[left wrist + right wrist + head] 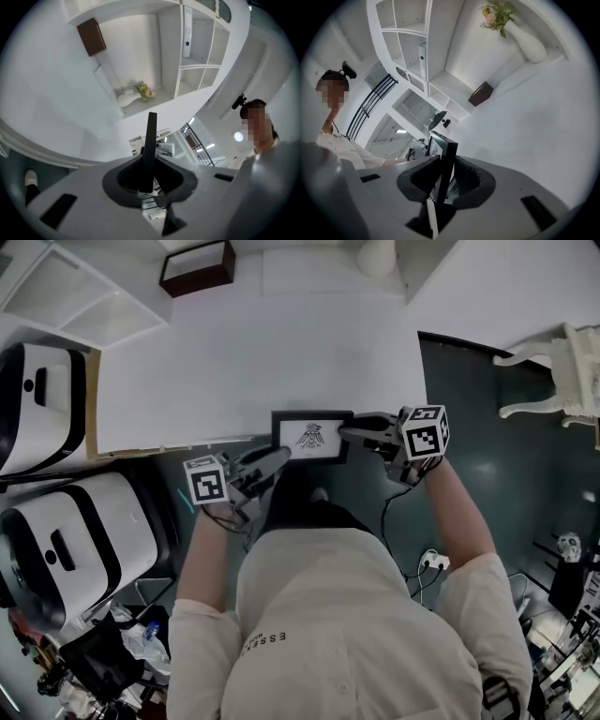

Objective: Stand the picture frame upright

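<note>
A black picture frame (312, 437) with a small bird drawing lies at the front edge of the white table (281, 352), held from both sides. My left gripper (272, 463) grips its lower left corner; in the left gripper view the frame's thin dark edge (150, 140) stands between the closed jaws of that gripper (149, 176). From the right, my right gripper (352, 434) takes the frame's right side. In the right gripper view the frame (445, 159) sits edge-on between the jaws of that gripper (444, 176), which close against it.
A dark wooden box (197, 266) and a white vase (377, 254) stand at the table's far edge. White shelving (75, 292) and two white machines (56, 540) are at the left. A white chair (562, 371) stands on the dark floor at the right.
</note>
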A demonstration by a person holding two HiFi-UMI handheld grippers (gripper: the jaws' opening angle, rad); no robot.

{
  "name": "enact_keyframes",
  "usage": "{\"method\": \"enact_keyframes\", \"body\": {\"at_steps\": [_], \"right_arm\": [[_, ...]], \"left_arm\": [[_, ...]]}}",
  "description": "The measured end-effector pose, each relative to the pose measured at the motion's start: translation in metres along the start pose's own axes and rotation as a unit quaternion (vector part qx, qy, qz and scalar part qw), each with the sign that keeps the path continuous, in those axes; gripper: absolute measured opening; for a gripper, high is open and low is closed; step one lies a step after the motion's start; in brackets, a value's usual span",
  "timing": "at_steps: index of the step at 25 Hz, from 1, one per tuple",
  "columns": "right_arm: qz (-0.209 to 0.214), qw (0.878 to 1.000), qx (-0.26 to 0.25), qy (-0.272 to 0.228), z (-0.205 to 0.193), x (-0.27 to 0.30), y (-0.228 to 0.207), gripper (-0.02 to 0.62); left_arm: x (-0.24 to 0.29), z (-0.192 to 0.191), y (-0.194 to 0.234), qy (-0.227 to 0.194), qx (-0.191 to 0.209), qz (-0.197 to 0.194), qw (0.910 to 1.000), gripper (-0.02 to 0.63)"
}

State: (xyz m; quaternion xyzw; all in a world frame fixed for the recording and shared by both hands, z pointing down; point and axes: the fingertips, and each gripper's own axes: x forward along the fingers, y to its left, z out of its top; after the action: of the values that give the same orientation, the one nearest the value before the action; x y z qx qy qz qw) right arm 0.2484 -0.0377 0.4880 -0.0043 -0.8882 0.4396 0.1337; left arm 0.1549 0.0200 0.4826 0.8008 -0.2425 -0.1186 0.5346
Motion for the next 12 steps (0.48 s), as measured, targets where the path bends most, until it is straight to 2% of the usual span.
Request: {"method": "enact_keyframes", "body": {"at_steps": [6,12], "right_arm": [[0.006,1.000,0.002,0.001,0.026,0.036,0.015,0.089],[-0.009,1.000,-0.008,0.000,0.061,0.089,0.019,0.084]], "left_arm": [[-0.032,0.026,0.015,-0.010,0.041,0.038,0.9984,0.067],[-0.072,0.073,0.036,-0.022,0.087,0.056,0.9943,0.068]]}}
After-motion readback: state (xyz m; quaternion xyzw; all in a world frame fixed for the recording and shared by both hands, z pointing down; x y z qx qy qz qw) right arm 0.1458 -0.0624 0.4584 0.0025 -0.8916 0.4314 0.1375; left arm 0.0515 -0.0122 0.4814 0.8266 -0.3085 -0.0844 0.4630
